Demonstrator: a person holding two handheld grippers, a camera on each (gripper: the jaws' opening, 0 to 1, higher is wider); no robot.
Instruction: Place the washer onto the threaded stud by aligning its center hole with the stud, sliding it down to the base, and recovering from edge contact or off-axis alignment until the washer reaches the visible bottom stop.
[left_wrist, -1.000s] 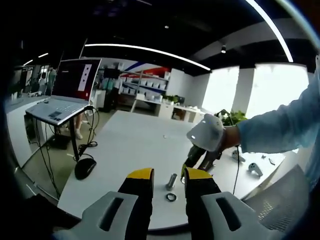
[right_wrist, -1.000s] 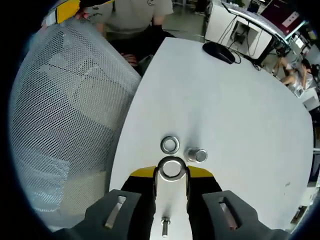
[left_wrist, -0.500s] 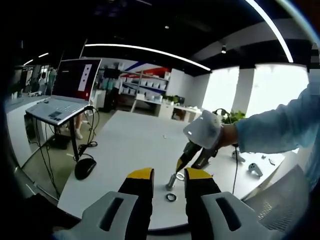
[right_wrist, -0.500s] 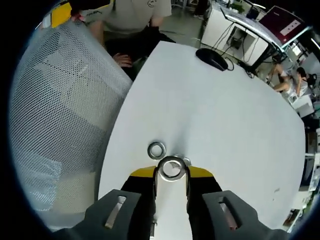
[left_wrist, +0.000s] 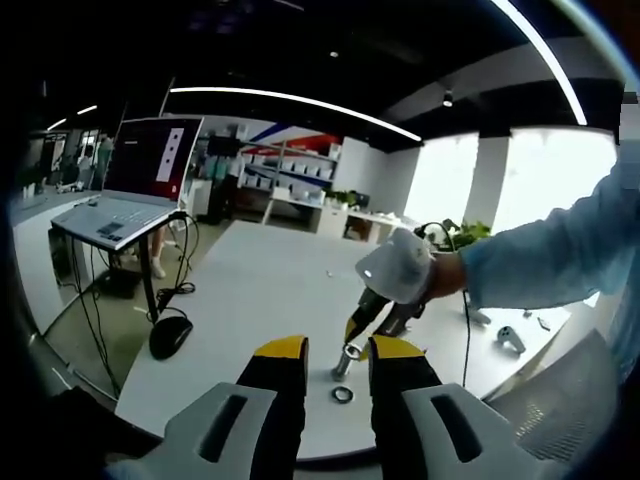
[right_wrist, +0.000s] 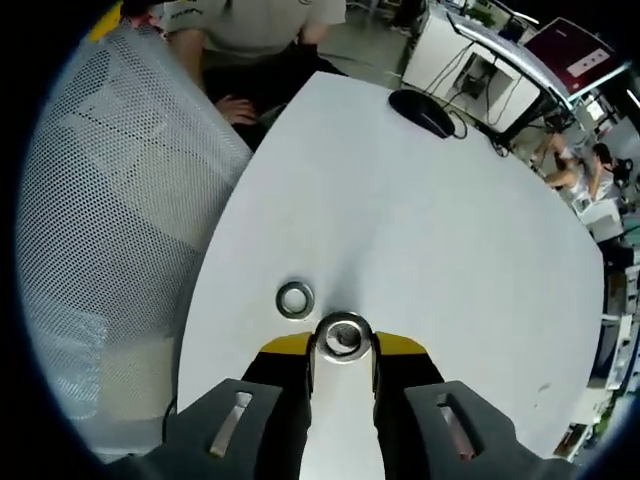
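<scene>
Mostly the threaded stud (left_wrist: 345, 360) is hidden under the washer (right_wrist: 343, 335) in the right gripper view | washer clamped flat, hole up, between the right gripper (right_wrist: 342, 343) jaws | stud tilted on the white table (right_wrist: 430, 230) | second washer (right_wrist: 294, 299) beside | left gripper (left_wrist: 336, 352) jaws apart, nothing held.

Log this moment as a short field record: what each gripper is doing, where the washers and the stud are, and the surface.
right gripper: shut on held washer, flat, directly over the stud
left gripper: open, holding nothing, above the table's near edge
stud: upright on the table, the right gripper's tips right at its top
held washer state: seating on the stud cannot be told
spare washer: flat on the table beside the stud, apart from it
table: white
</scene>
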